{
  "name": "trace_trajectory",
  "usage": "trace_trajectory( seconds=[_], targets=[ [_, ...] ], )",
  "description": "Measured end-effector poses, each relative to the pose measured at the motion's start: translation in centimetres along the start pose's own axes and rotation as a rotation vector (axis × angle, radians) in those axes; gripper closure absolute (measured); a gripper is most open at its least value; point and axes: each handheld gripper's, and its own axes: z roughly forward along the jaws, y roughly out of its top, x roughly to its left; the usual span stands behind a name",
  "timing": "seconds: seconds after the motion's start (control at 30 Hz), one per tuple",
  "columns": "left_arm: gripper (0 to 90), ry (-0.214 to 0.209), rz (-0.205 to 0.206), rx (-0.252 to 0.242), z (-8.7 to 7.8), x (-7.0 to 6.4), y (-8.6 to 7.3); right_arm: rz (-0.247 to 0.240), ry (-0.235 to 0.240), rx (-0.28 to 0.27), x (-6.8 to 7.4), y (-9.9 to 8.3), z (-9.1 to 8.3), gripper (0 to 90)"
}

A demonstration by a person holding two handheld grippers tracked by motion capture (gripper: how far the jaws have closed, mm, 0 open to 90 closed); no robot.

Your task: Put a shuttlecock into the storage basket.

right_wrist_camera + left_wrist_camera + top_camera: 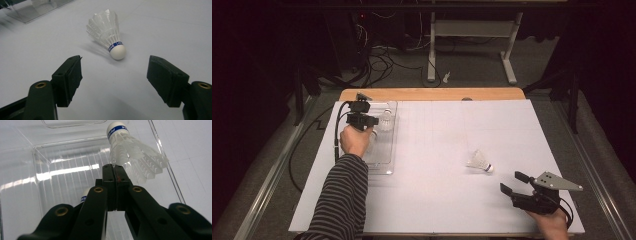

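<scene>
Over the clear tray (388, 169), the left gripper (114, 170) pinches one shuttlecock (130, 150) by its feathers; the wide-open right gripper (113, 72) faces the last shuttlecock (107, 32) on the table (437, 200).

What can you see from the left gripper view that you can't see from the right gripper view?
Left gripper view: the left gripper with its jaws shut, pinching the skirt of the held shuttlecock over the inside of the clear tray, and a second shuttlecock peeking out under the jaws.
Right gripper view: the right gripper with its jaws wide open, and the loose shuttlecock lying on the white sheet.
Both: black jaws, a blue-banded shuttlecock, and some of the tray.
</scene>
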Motion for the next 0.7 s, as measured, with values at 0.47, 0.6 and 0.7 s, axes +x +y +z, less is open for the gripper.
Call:
trace_trajectory(
  seconds=[0.47, 0.6, 0.7],
  targets=[
    [69.7, -0.025, 0.025, 0.037, 0.47, -0.49, -0.05, 0.000, 0.003, 0.001, -0.04, -0.01, -0.01, 28.7],
    [64.1, -0.017, 0.030, 0.033, 0.14, -0.64, -0.09, 0.000, 0.003, 0.002, -0.04, -0.01, -0.01, 28.7],
    [59.4, -0.018, 0.035, 0.037, -0.08, -0.69, -0.18, 0.001, 0.003, 0.002, -0.04, -0.01, 0.00, 28.7]
  ],
)
